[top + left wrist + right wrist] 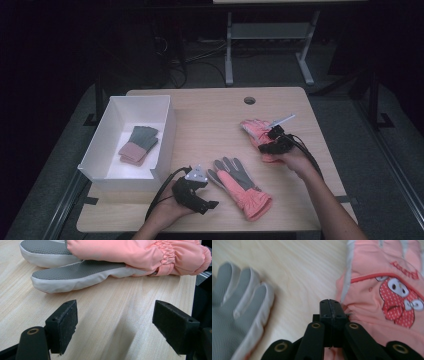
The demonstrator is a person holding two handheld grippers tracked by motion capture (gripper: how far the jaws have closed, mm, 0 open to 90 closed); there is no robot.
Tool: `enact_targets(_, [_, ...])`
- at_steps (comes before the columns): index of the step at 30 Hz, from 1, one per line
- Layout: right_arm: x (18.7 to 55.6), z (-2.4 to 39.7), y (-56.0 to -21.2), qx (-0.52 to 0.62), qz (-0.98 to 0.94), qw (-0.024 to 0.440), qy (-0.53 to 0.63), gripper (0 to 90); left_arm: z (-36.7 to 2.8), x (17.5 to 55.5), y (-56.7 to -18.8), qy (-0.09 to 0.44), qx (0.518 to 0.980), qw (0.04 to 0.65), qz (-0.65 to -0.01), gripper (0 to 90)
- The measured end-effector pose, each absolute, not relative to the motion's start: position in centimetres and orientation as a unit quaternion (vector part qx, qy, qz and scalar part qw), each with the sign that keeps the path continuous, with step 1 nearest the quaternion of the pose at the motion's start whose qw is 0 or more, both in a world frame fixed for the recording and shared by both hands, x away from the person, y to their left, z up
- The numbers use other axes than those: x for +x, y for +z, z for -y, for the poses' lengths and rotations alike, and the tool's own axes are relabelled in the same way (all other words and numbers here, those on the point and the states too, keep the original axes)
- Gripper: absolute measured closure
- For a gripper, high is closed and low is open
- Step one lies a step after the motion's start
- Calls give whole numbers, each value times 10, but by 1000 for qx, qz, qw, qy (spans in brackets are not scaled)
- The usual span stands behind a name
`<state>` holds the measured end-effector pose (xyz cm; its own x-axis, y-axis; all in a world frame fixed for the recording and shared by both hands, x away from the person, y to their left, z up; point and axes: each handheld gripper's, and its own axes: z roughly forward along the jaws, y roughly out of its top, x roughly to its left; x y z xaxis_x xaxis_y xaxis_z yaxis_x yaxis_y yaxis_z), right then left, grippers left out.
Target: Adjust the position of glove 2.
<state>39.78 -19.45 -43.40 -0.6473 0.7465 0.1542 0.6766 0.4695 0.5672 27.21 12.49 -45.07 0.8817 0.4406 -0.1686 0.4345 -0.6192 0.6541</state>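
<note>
Wooden table [210,120] seen from above, with two pink-and-grey gloves lying on it. The near glove [240,186] lies palm up near the front edge, grey fingers pointing toward the far left, gathered pink cuff toward the person. The far glove [257,135] lies toward the right side of the table, its back upward — in the right gripper view it [387,290] shows a red cartoon figure and red lettering on the pink fabric.

Left gripper [200,197], held in the person's left hand, rests low over the table just left of the near glove. In the left gripper view its two black pads stand wide apart with bare wood between them; the glove's grey fingers [75,275] lie just beyond, untouched.

Right gripper [275,142] sits at the near edge of the far glove. In the right gripper view its jaws are pressed together at the tips, right against the glove's pink edge — whether any fabric is pinched between them cannot be told.

A white box [167,132] stands at the table's left, holding a folded grey-and-pink pair of gloves [139,145].
</note>
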Motion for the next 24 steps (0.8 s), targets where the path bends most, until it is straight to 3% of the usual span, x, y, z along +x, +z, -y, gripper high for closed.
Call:
enact_targets(5, [390, 213, -434, 404, -859, 51, 311, 866, -125, 271, -450, 6, 899, 364, -243, 201])
enact_targets(14, [412, 228, -401, 398, -862, 67, 308, 602, -126, 272, -449, 8, 900, 362, -242, 200])
enact_targets(24, [453, 229, -414, 413, -868, 29, 274, 484, -126, 272, -450, 6, 903, 359, -237, 200])
